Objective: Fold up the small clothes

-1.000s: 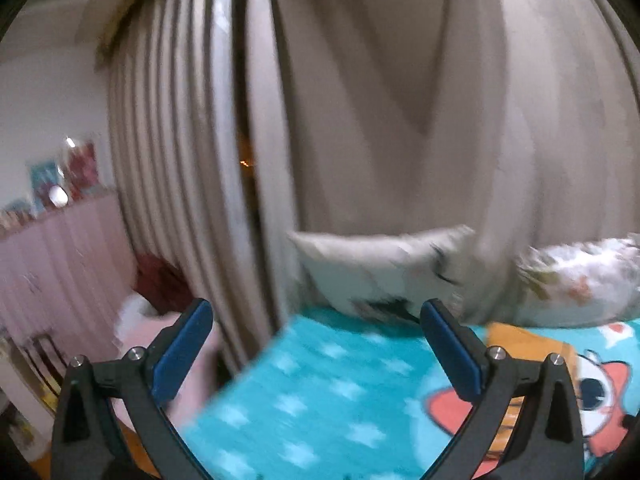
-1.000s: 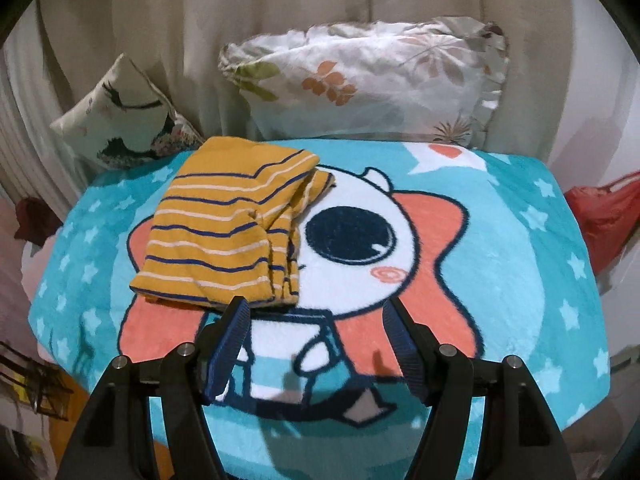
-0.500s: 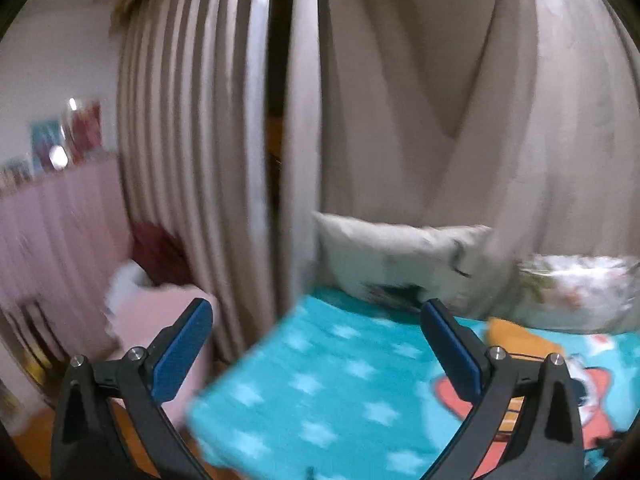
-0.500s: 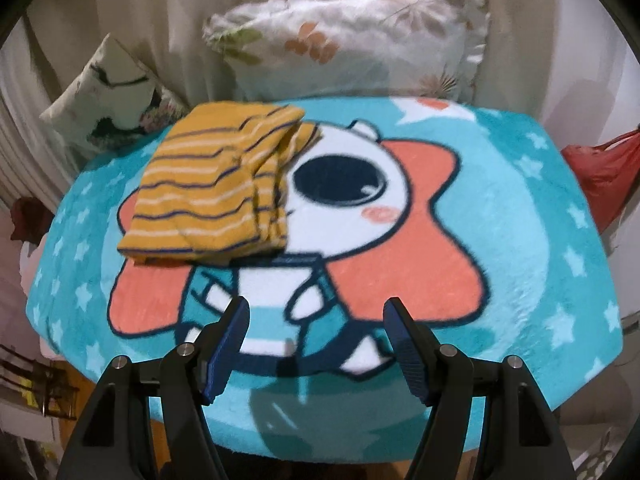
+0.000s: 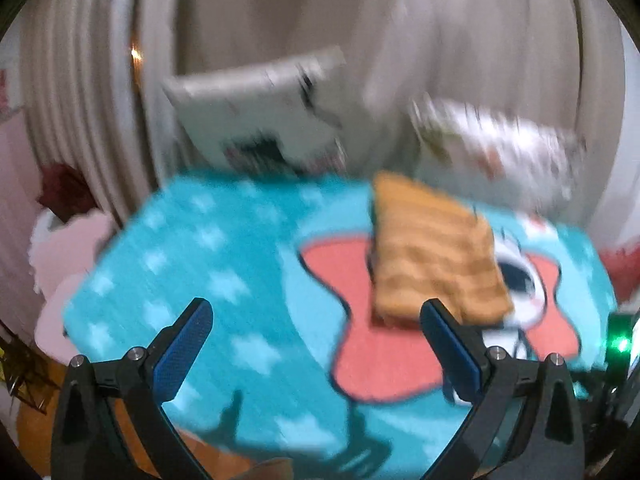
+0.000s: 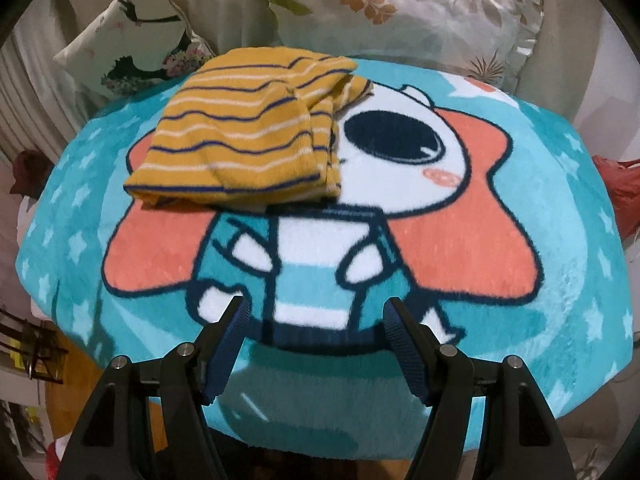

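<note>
Both sets of fingers stand spread with nothing between them: my left gripper (image 5: 316, 320) is wide apart over the starred part of the blanket (image 5: 208, 248), and my right gripper (image 6: 314, 320) is parted over the cartoon figure's striped body. Neither touches cloth. Beyond the right fingertips, well apart from them, lies the yellow striped garment (image 6: 248, 140), already doubled into a rough rectangle, its bulkier folded edge on the side toward the cartoon eye and its near hem facing me. In the blurred left view the same garment sits just past the right-hand finger (image 5: 448, 344). Behind it, against the curtain, rest a bird-print cushion (image 6: 132, 36) and a floral pillow (image 6: 408, 12). As I judge it, the step in hand is the approach to the near hem. To do it well: bring each gripper low to one near corner, keep the jaws level with the blanket, pinch all layers together, avoid catching the plush pile, then lift both corners evenly so the stripes stay aligned.
</note>
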Demonstrator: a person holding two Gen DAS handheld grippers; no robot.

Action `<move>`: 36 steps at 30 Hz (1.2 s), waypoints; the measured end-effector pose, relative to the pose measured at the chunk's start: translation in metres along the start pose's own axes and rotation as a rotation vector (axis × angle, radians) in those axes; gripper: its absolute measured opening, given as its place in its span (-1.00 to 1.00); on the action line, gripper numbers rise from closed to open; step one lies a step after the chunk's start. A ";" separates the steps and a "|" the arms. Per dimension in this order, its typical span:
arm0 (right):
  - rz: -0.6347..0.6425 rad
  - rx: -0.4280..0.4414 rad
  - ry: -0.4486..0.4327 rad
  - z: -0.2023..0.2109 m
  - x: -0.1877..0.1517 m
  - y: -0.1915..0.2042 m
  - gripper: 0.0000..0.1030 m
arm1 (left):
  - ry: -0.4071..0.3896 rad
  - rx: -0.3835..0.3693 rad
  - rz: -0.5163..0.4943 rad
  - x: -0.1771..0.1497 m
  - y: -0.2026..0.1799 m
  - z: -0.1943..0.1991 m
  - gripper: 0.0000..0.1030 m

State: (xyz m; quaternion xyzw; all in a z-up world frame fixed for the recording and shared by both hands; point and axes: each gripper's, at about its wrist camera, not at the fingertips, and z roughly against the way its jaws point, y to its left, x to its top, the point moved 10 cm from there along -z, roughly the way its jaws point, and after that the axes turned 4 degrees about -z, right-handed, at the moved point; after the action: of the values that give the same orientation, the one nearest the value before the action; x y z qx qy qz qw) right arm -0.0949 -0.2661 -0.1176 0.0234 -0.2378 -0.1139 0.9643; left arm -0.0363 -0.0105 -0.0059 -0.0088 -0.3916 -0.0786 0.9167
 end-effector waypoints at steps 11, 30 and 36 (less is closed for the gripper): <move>-0.027 -0.085 0.029 -0.010 -0.026 -0.026 0.43 | 0.349 0.022 -0.052 -0.098 -0.037 -0.058 1.00; -0.020 -0.096 0.027 -0.015 -0.010 -0.028 0.44 | 0.333 -0.056 -0.040 -0.083 -0.056 -0.057 1.00; 0.001 -0.098 0.026 -0.016 -0.008 -0.025 0.44 | 0.332 -0.070 -0.045 -0.080 -0.061 -0.057 1.00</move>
State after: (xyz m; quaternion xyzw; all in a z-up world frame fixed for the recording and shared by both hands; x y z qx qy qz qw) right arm -0.0998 -0.2887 -0.1375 -0.0227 -0.2194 -0.1244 0.9674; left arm -0.0594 -0.0639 -0.1061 -0.0189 -0.2321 -0.1131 0.9659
